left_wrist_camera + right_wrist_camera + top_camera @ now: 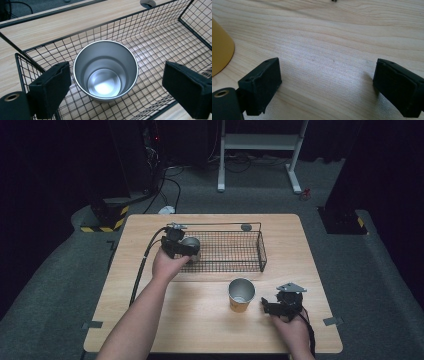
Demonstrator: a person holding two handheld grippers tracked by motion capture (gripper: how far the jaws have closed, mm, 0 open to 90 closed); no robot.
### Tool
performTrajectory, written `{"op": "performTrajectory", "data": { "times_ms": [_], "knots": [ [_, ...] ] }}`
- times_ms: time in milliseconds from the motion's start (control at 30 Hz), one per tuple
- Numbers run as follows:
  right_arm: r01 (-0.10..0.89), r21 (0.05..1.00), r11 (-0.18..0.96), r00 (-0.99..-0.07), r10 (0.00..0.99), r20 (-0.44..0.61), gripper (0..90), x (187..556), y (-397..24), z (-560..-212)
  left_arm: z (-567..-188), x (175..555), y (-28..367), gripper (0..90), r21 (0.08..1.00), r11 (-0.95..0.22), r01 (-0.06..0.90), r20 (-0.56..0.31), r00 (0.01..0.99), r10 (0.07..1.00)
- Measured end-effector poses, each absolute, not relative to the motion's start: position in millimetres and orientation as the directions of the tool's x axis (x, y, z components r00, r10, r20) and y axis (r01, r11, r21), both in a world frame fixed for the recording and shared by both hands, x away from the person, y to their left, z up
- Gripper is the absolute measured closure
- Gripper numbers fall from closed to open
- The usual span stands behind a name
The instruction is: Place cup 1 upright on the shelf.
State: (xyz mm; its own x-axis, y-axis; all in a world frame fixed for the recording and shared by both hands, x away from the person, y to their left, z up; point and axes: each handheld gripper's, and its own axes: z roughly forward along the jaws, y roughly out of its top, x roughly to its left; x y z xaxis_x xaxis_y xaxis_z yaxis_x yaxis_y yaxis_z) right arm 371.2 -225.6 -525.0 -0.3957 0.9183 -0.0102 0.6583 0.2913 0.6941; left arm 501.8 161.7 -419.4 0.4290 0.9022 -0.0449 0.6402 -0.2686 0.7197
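Note:
A steel cup point(106, 71) stands upright at the left end of a black wire basket point(160, 42), its mouth up and nothing inside. My left gripper point(117, 85) hangs over it, open, one pad on each side. The left pad sits close to the rim and the right pad stands well clear. From above, that gripper point(187, 251) is at the basket's point(235, 251) left end beside the cup point(191, 244). A yellow cup point(241, 295) with a steel inside stands on the table in front of the basket. My right gripper point(266, 307) rests just right of it, open over bare wood point(327, 85); the yellow cup point(219, 47) shows at the left edge.
The wooden table point(150, 320) has a round grommet point(246, 227) behind the basket. The left gripper's cable point(142, 265) runs along the table's left side. On the floor beyond stand a white frame point(260, 142) and a post base with yellow-black stripes point(105, 217).

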Motion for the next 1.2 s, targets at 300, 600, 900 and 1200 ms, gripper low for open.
{"op": "performTrajectory", "data": {
  "times_ms": [300,600,900,1200],
  "knots": [
    [0.658,0.694,0.291,-0.396,0.918,-0.010,7.3,371.2,-225.6,-525.0,-419.2,489.7,172.1,8.9,0.732,-0.258,0.631,-0.049,0.427,0.903],
    [0.657,0.694,0.293,-0.397,0.918,-0.011,7.3,371.3,-225.7,-525.0,-418.4,475.8,181.5,8.7,0.742,-0.250,0.622,-0.058,0.431,0.900],
    [0.658,0.694,0.292,-0.397,0.918,-0.011,7.3,371.3,-225.7,-525.0,-419.9,464.4,190.3,8.3,0.738,-0.255,0.624,-0.053,0.431,0.901],
    [0.658,0.694,0.292,-0.396,0.918,-0.010,7.3,371.2,-225.7,-525.0,-419.3,453.0,198.6,8.1,0.747,-0.240,0.620,-0.064,0.426,0.903]
  ]
}}
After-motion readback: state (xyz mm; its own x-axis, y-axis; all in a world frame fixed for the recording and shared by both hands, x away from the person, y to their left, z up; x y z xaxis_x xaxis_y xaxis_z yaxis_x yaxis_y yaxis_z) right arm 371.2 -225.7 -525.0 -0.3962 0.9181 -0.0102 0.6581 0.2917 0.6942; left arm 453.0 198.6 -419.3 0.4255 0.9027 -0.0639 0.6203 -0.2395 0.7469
